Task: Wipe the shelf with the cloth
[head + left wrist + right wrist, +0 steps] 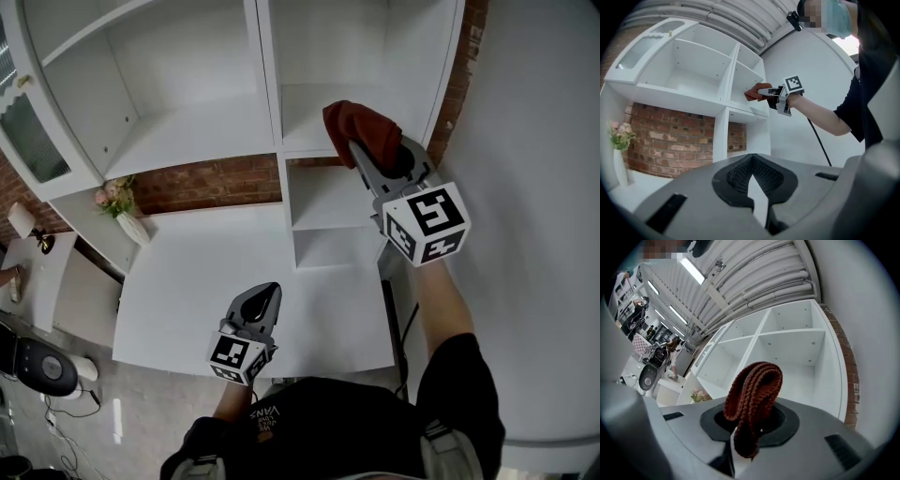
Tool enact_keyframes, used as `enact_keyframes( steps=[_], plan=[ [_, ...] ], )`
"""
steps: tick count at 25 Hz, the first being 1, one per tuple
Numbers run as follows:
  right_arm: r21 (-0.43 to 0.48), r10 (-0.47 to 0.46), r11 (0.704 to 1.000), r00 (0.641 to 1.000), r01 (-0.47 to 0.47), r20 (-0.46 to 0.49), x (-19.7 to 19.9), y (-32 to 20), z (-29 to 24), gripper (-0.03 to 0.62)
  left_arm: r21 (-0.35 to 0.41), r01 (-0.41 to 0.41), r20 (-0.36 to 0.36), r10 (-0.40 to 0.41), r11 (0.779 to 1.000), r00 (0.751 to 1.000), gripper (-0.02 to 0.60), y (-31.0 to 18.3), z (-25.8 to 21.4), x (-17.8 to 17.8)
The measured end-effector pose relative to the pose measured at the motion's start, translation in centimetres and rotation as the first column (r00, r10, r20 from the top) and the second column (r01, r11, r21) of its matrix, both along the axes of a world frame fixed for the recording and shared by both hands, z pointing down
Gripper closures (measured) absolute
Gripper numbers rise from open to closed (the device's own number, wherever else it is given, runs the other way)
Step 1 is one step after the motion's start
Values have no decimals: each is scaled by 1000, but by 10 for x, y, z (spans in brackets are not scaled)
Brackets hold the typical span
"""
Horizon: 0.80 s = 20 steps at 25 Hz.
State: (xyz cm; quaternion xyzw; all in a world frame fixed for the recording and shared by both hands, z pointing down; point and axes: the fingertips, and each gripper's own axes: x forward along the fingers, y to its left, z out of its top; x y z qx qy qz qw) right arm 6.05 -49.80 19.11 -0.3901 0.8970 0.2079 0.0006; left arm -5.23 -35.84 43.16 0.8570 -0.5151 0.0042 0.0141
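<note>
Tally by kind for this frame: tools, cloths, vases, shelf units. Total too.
Grey two-jaw tools: 2 (left tool, right tool)
Rust-red knitted cloth: 1
White vase of pink flowers: 1
White shelf unit: 1
Total: 5
</note>
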Motion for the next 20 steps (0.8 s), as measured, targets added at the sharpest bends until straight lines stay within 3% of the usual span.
enact_keyframes(
  steps=[11, 20],
  plan=[
    [-15, 51, 998, 987, -54, -152, -49, -70, -26, 499, 12, -16, -38, 17, 1000, 999, 575, -25, 1, -26],
    [-92, 34, 994, 967, -59, -252, -92, -121, -31, 499, 7, -6, -55, 6, 1000, 998, 575, -36, 8, -45]
  ],
)
